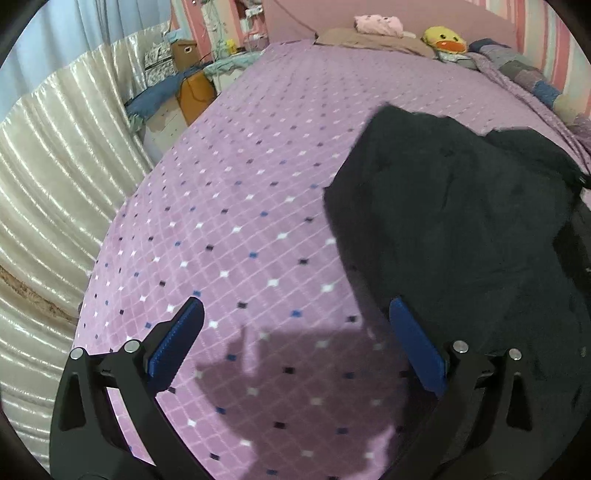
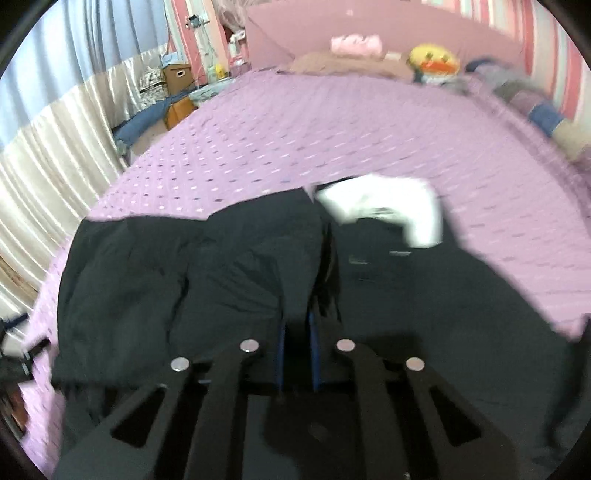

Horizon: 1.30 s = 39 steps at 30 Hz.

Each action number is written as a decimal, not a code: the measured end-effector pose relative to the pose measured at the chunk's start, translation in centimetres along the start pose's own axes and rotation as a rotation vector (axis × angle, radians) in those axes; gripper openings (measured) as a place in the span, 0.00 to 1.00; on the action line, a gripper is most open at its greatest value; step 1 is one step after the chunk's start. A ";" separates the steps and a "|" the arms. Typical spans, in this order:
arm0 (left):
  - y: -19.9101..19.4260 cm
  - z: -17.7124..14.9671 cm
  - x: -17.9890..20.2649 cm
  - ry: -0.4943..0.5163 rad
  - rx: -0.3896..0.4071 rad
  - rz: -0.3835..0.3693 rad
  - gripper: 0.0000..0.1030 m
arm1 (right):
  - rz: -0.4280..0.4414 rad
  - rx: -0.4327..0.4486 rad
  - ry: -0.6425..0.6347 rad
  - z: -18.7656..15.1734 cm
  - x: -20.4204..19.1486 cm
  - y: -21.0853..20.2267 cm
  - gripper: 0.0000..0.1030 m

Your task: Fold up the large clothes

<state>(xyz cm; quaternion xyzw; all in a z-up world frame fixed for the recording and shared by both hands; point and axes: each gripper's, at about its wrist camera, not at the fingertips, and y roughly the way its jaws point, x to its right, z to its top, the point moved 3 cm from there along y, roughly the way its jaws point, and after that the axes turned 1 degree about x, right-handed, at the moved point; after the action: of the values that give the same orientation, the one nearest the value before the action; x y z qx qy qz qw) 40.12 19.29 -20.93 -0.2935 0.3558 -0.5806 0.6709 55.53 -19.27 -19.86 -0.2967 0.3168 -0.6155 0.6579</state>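
Note:
A large black garment [image 1: 454, 221] lies on the purple patterned bedspread [image 1: 240, 221]. My left gripper [image 1: 295, 325] is open and empty above the bedspread, just left of the garment's edge; its right blue pad [image 1: 417, 347] is close to the cloth. In the right wrist view the same black garment [image 2: 184, 277] fills the lower half, with a white patch of lining or label [image 2: 391, 210] at its far side. My right gripper [image 2: 296, 328] is shut on a fold of the black garment, its blue pads pinching the cloth. That view is motion-blurred.
Cream curtains [image 1: 55, 184] hang left of the bed. Cardboard boxes and clutter [image 1: 184, 74] stand beyond the bed's left edge. A yellow duck plush [image 1: 443, 38], a pink item [image 1: 378, 24] and folded blankets [image 1: 517, 70] lie at the headboard.

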 end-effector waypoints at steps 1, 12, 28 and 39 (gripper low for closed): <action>-0.5 0.3 0.5 0.005 0.010 -0.001 0.97 | -0.057 0.002 0.005 -0.9 2.1 -1.3 0.10; -3.4 3.2 7.7 0.059 0.026 -0.037 0.97 | -0.211 -0.133 0.149 -9.1 17.3 -5.7 0.27; 1.5 10.7 19.0 0.074 0.030 -0.066 0.97 | -0.226 0.090 0.241 0.6 16.3 -1.5 0.67; 10.4 17.6 24.3 0.014 0.109 0.007 0.97 | -0.369 0.283 0.253 6.3 14.1 5.6 0.98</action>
<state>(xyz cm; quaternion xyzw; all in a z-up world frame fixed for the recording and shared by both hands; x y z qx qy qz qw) 62.22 -3.46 -22.51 -0.2511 0.3294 -0.5986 0.6856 64.49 -32.93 -21.03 -0.1753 0.2478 -0.7952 0.5249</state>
